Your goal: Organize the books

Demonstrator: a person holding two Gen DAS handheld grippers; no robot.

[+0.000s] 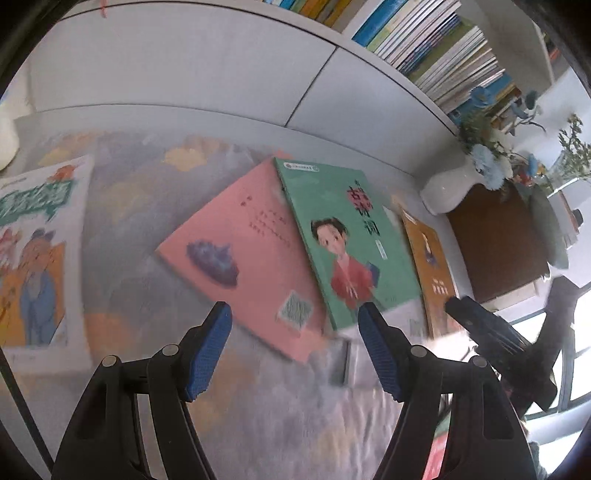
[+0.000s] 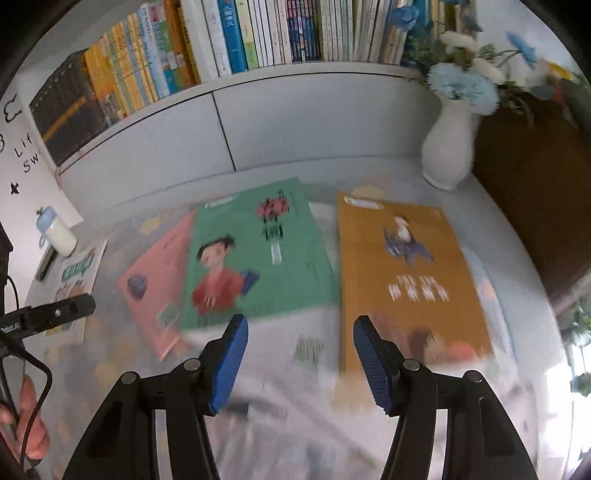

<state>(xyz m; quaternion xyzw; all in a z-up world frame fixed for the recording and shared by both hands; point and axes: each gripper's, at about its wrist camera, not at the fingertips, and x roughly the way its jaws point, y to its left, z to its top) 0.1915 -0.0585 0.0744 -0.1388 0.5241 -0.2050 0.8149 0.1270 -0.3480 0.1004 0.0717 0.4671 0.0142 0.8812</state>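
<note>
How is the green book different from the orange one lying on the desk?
The green book rests partly on top of a pink book; the orange book overlaps neither of them. The green book's cover shows a large figure in red, the orange book's a smaller figure in blue. The green book lies left of the orange book. Both lie flat, cover up, untouched by either gripper.

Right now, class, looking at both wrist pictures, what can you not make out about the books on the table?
- Orange book: title too blurred, right wrist view.
- Pink book: small print blurred in the left wrist view; the green book covers its right part.
- White book: cut off by the left wrist view's edge.
- Shelf books: spines too small to read.
</note>
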